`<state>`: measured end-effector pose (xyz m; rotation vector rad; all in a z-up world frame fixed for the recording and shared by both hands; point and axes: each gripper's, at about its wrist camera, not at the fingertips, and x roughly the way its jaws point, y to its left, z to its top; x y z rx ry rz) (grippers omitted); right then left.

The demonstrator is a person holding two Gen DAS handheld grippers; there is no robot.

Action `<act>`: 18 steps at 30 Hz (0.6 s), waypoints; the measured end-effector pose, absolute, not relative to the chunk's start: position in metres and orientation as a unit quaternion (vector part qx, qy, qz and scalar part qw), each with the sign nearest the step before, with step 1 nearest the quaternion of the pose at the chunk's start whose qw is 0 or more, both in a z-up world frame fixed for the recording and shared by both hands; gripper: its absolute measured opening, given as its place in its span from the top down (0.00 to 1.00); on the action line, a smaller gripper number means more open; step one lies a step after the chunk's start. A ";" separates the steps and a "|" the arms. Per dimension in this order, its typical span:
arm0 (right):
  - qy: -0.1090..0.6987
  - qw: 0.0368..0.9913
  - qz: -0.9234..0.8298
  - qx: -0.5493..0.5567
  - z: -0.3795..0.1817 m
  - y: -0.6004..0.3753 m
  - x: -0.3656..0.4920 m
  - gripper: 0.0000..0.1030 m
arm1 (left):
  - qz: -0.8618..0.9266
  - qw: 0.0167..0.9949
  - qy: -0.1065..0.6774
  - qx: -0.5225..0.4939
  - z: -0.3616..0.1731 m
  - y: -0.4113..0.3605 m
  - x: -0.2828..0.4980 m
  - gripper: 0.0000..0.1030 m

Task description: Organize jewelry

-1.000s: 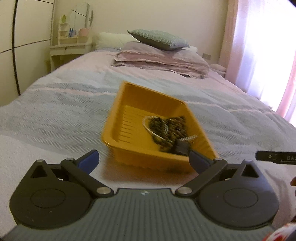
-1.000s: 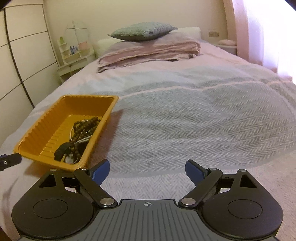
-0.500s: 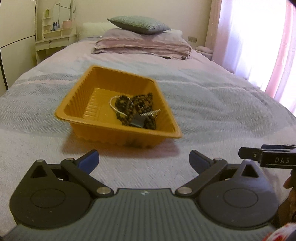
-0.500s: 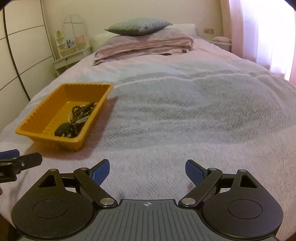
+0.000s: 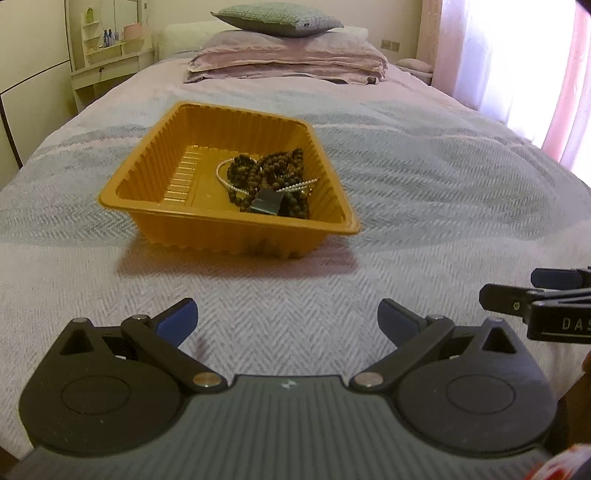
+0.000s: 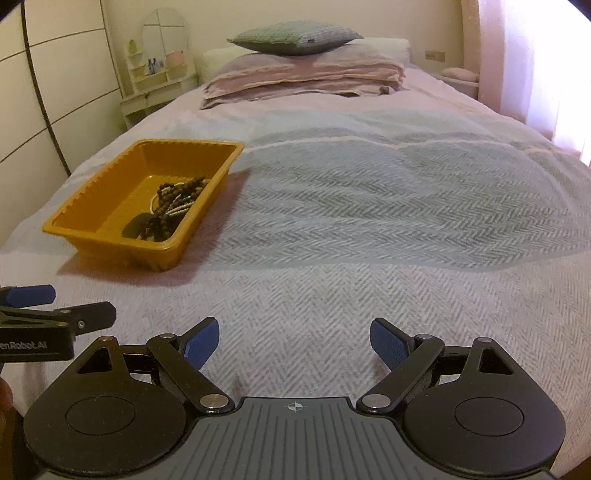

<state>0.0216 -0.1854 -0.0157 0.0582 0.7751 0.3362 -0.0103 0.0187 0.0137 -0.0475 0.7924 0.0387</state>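
Observation:
An orange ribbed plastic tray (image 5: 147, 184) (image 6: 96, 206) rests on the bedspread. Inside it lies a tangle of dark bead strands (image 5: 271, 173) (image 6: 173, 201), a pearl-like white string (image 5: 225, 181) and a small grey tag (image 5: 267, 201). My left gripper (image 5: 286, 319) hovers open over the blanket, short of the tray, with nothing between its blue pads. My right gripper (image 6: 293, 341) is open too, empty, to the right of the tray. Each gripper's side shows at the edge of the other's view.
The bed is covered by a grey-and-pink herringbone blanket (image 6: 369, 221). Folded bedding and a green-grey pillow (image 5: 277, 18) lie at the head. A small white vanity shelf (image 6: 155, 77) stands at the left wall, and bright pink curtains (image 5: 517, 66) hang at the right.
The left gripper has drawn back and swung so the tray now sits farther off and left of centre. The right gripper shifted slightly; the tray looks a little farther away. Both stayed open.

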 end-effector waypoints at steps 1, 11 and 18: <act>0.377 0.911 0.163 0.028 -0.016 -0.185 0.022 0.14 | 0.021 0.921 0.387 -0.023 0.013 0.018 -0.010 0.00; 0.393 0.905 0.163 0.010 -0.018 -0.176 0.023 0.14 | 0.028 0.916 0.400 -0.013 0.006 0.016 -0.010 0.00; 0.392 0.906 0.160 0.006 -0.016 -0.174 0.023 0.14 | 0.023 0.915 0.403 -0.015 0.004 0.013 -0.010 0.00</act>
